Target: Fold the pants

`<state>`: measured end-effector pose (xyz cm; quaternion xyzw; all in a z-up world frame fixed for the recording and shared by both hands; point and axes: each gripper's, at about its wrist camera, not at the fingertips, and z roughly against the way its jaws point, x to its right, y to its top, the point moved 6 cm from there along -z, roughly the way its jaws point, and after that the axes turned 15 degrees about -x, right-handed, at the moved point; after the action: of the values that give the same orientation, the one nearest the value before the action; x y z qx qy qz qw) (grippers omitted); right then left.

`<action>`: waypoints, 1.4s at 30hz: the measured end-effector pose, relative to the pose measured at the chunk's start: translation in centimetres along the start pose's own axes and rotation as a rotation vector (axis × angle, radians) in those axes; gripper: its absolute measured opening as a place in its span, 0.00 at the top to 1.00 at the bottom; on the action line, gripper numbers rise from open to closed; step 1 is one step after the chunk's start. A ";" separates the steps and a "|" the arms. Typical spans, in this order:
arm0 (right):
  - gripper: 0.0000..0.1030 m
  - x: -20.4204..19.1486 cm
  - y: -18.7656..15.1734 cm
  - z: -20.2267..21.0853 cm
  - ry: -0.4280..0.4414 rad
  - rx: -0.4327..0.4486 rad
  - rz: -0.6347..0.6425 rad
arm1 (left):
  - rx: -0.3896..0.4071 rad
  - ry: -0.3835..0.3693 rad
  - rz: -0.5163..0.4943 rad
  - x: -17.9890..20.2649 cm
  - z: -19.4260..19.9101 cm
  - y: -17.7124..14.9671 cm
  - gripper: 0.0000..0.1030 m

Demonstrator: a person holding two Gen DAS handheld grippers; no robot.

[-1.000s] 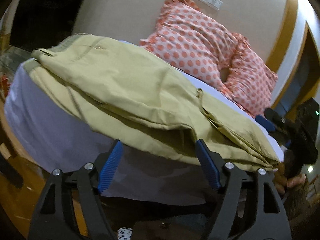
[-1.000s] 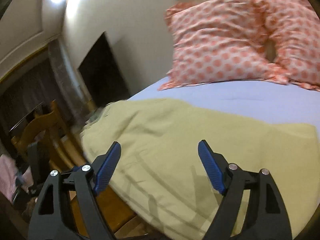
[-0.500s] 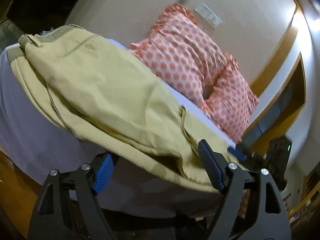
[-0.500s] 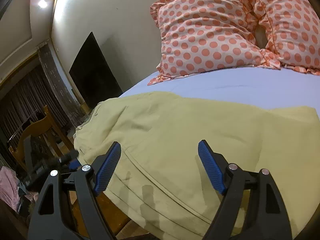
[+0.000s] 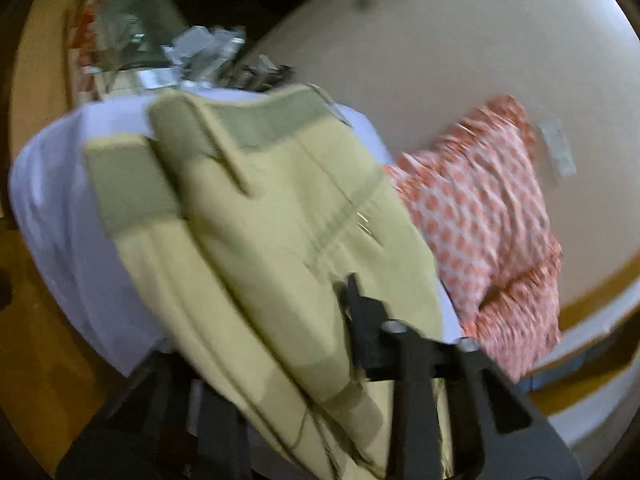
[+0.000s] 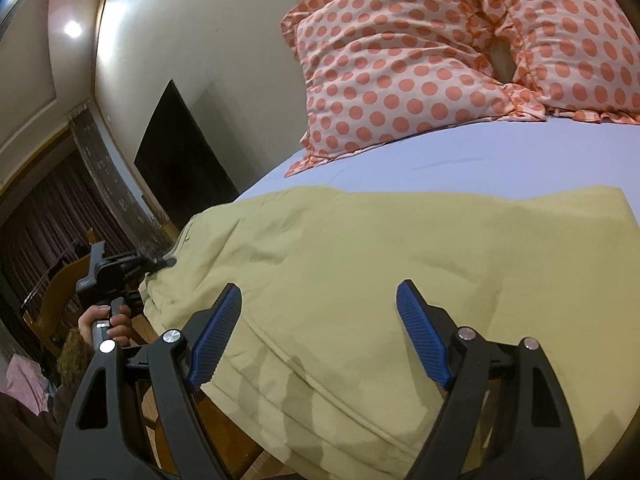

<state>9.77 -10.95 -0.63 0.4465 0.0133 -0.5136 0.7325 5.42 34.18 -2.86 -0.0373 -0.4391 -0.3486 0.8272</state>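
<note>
Left hand-held gripper [image 6: 166, 261] pinches the pants [image 6: 360, 264] at the waistband end; right hand-held gripper [image 6: 318, 334], spread, hovers above the pants near the pillows [image 6: 400, 72].

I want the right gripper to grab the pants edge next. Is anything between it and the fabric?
Nothing visible stands between them. The right gripper hangs open directly over the pants, which lie spread on the bed sheet. The polka-dot pillows sit beyond, against the wall.

Bedroom: bed [image 6: 480, 160], polka-dot pillows [image 6: 400, 60].
</note>
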 end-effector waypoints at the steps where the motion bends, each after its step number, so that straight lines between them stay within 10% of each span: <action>1: 0.21 0.3 0.0 0.4 0.003 0.009 -0.006 | -0.002 0.020 0.001 0.2 -0.1 0.2 0.82; 7: 0.21 2.9 0.6 4.7 -0.035 0.106 -0.040 | 0.105 0.410 -0.429 11.7 0.6 -1.3 0.89; 14: 0.20 9.5 0.6 12.8 -0.196 0.275 -0.197 | 0.087 0.301 -1.253 32.3 -4.3 -19.1 0.86; 20: 0.19 14.0 -0.5 15.9 -0.208 0.278 -0.344 | -0.257 0.312 -1.701 28.6 -14.6 -36.2 0.83; 23: 0.19 14.9 -0.3 14.8 -0.168 0.210 -0.364 | -0.161 0.390 -1.814 26.2 -15.3 -38.5 0.81; 28: 0.24 15.6 0.3 10.4 -0.123 0.016 -0.383 | -0.271 0.246 -1.693 26.4 -11.1 -36.6 0.63; 32: 0.40 15.6 0.1 7.9 -0.135 -0.068 -0.351 | -0.286 0.143 -1.442 26.0 -8.4 -29.6 0.24; 37: 0.41 15.5 0.3 7.0 -0.057 -0.096 -0.343 | -0.343 0.178 -1.026 22.3 -10.4 -18.6 0.24; 42: 0.42 15.7 0.5 6.9 -0.042 -0.090 -0.339 | -0.398 0.187 -0.934 21.3 -12.7 -14.9 0.22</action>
<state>14.52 -27.15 -3.70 0.3937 0.0962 -0.6379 0.6549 13.13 6.65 1.78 0.0376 -0.2585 -0.7595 0.5958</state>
